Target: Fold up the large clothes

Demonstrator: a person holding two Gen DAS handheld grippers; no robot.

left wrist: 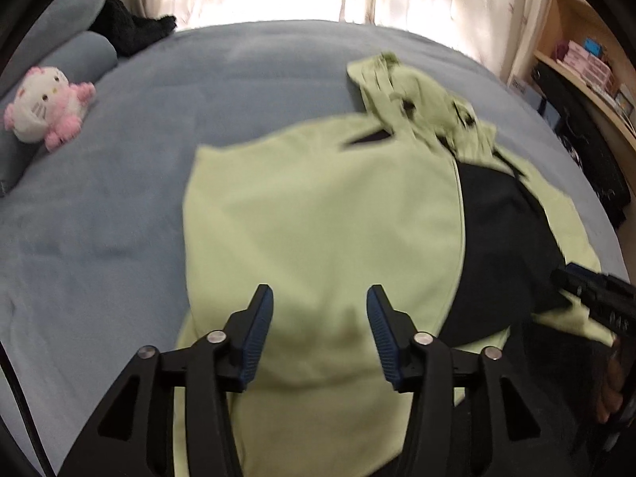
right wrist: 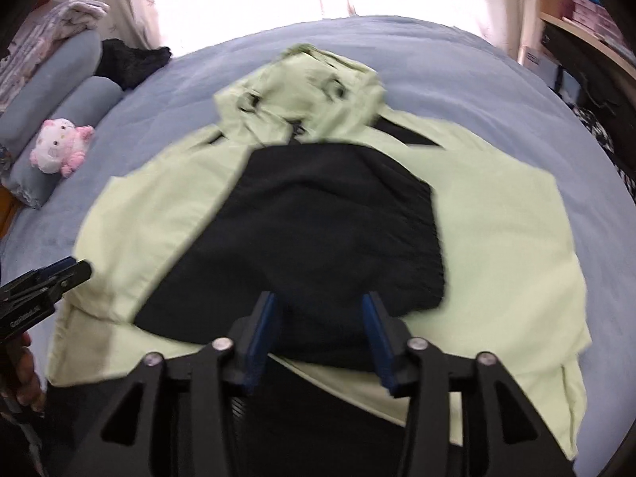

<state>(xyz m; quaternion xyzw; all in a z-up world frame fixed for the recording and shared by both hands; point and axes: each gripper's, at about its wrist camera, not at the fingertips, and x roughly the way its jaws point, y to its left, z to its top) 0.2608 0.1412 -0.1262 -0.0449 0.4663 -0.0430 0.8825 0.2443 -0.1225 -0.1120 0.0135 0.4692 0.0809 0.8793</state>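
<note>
A light green hooded jacket [left wrist: 318, 206] lies spread on the blue bed [left wrist: 119, 218], its hood [left wrist: 413, 95] at the far end. Its black lining [left wrist: 505, 238] shows where the front is turned back. My left gripper [left wrist: 320, 292] hangs open over the green left panel, with nothing between its fingers. In the right wrist view the jacket [right wrist: 497, 246] fills the middle, and my right gripper [right wrist: 319, 298] stands open just above the near edge of the black lining [right wrist: 318, 214]. Each gripper shows at the edge of the other's view: the right gripper [left wrist: 584, 282] and the left gripper [right wrist: 75, 270].
A pink and white plush toy [right wrist: 59, 151] leans on blue bolster pillows [right wrist: 59, 75] at the left. A black garment [left wrist: 131, 28] lies at the far left corner. Shelves with boxes [left wrist: 588, 59] stand to the right, and bright curtains hang behind the bed.
</note>
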